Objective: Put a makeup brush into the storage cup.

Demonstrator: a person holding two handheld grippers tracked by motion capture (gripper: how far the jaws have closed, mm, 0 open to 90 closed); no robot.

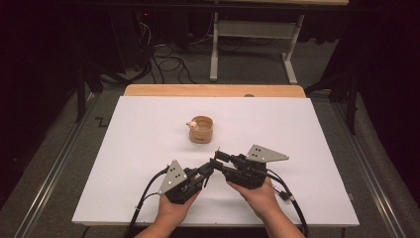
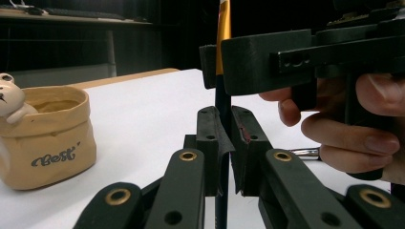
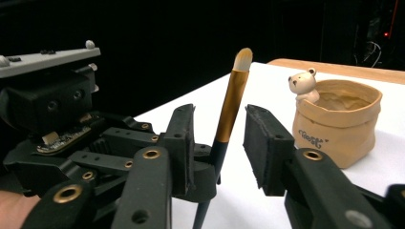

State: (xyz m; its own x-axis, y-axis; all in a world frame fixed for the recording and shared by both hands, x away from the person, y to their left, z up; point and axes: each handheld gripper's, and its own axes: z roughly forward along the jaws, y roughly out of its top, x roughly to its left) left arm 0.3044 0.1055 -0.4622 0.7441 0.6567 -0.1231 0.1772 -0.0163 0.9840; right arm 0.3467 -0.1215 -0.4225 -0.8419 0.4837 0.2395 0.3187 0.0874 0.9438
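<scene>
A makeup brush (image 3: 231, 102) with a dark handle, gold ferrule and pale bristle tip stands nearly upright. My left gripper (image 2: 223, 117) is shut on its dark handle (image 2: 221, 98). My right gripper (image 3: 219, 113) is open, one jaw on each side of the ferrule without touching it. In the high view the left gripper (image 1: 210, 169) and right gripper (image 1: 218, 157) meet tip to tip near the table's front middle. A tan sack-shaped pot (image 1: 200, 130) with a small bear figure on its rim stands behind them, also seen as the pot (image 2: 45, 138) (image 3: 336, 123) in both gripper views.
A white sheet (image 1: 277, 124) covers the table, with a wooden edge (image 1: 213, 90) showing at the back. Beyond it a desk frame (image 1: 255, 39) and cables (image 1: 166, 62) stand on the floor. A person's hand (image 2: 351, 129) holds the right gripper close ahead of the left one.
</scene>
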